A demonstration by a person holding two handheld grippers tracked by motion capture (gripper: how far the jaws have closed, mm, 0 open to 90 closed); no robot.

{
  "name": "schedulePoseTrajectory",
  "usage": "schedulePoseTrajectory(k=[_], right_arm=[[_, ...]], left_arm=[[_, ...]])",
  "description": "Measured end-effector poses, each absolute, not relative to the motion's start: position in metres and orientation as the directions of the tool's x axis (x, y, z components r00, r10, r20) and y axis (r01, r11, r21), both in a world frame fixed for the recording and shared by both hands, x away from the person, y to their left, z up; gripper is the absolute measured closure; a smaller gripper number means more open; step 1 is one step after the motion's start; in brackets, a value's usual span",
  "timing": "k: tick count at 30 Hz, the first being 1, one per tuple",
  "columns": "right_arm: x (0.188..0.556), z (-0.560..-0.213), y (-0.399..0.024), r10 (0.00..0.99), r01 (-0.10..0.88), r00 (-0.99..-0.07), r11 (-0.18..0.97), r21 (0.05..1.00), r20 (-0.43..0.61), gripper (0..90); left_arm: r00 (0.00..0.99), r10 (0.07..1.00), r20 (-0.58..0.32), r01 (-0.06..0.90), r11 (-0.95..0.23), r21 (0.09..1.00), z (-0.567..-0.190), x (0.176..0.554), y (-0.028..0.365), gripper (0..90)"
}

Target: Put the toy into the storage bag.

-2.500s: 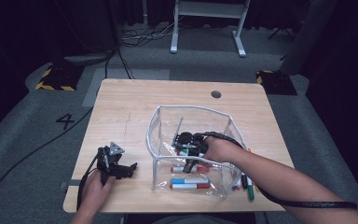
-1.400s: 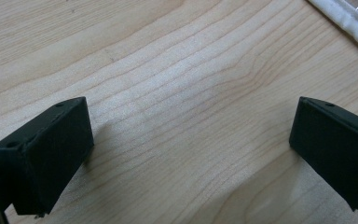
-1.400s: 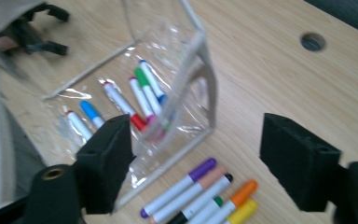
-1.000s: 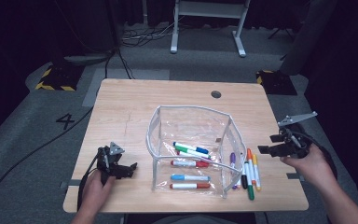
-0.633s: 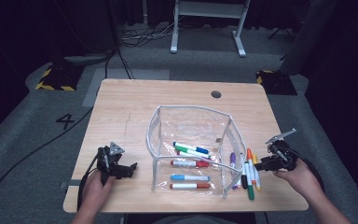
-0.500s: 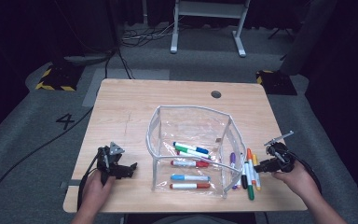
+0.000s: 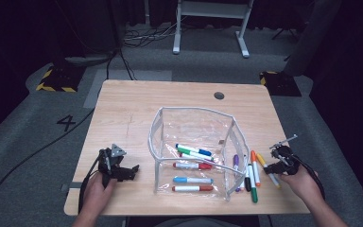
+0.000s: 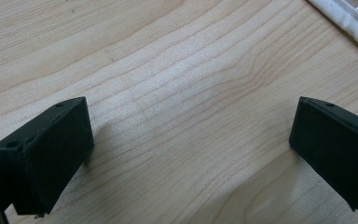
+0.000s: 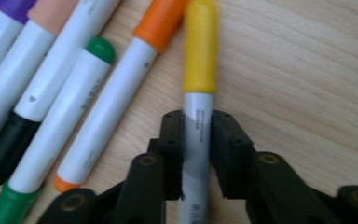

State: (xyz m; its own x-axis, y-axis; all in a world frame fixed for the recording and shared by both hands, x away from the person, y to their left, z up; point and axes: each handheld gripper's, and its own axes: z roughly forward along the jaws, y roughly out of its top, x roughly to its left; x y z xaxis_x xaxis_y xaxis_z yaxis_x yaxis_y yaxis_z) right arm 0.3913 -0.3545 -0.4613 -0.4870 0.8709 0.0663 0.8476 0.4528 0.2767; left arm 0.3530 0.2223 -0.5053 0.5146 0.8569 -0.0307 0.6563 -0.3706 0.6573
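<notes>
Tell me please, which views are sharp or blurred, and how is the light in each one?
High view: table evenly lit, dark room around it, clear pouch gives faint glare. Left gripper view: wood grain sharp, near jaws soft, with soft shadows beneath them. Right gripper view: yellow marker fairly sharp between the pads, the other markers slightly blurred toward the edge.

Black left gripper [image 7: 131, 171] with grey three-cornered plate, black right gripper [image 9: 197, 135] with round screw holes, trailing black cables
</notes>
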Motion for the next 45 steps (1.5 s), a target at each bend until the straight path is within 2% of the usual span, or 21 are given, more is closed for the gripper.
schedulePoseTrajectory(k=[7, 14, 30, 45], right_arm=[[0.397, -0.461, -0.366, 0.893, 0.875, -0.439, 0.400, 0.272, 0.100, 76.6], [0.390, -0.441, -0.373, 0.885, 0.862, -0.446, 0.383, 0.332, 0.137, 76.6], [0.374, -0.347, -0.349, 0.794, 0.732, -0.592, 0.455, 0.507, 0.141, 76.6], [0.368, -0.277, -0.291, 0.656, 0.572, -0.749, 0.573, 0.587, 0.089, 76.5]], left_arm=[[0.515, 0.857, -0.031, 0.656, -0.371, 0.657, -0.505, 0.353, 0.222, 0.0], [0.515, 0.857, -0.031, 0.656, -0.371, 0.657, -0.505, 0.353, 0.222, 0.0], [0.515, 0.857, -0.030, 0.656, -0.371, 0.657, -0.505, 0.353, 0.222, 0.0], [0.515, 0.857, -0.031, 0.656, -0.371, 0.657, -0.505, 0.353, 0.222, 0.0]])
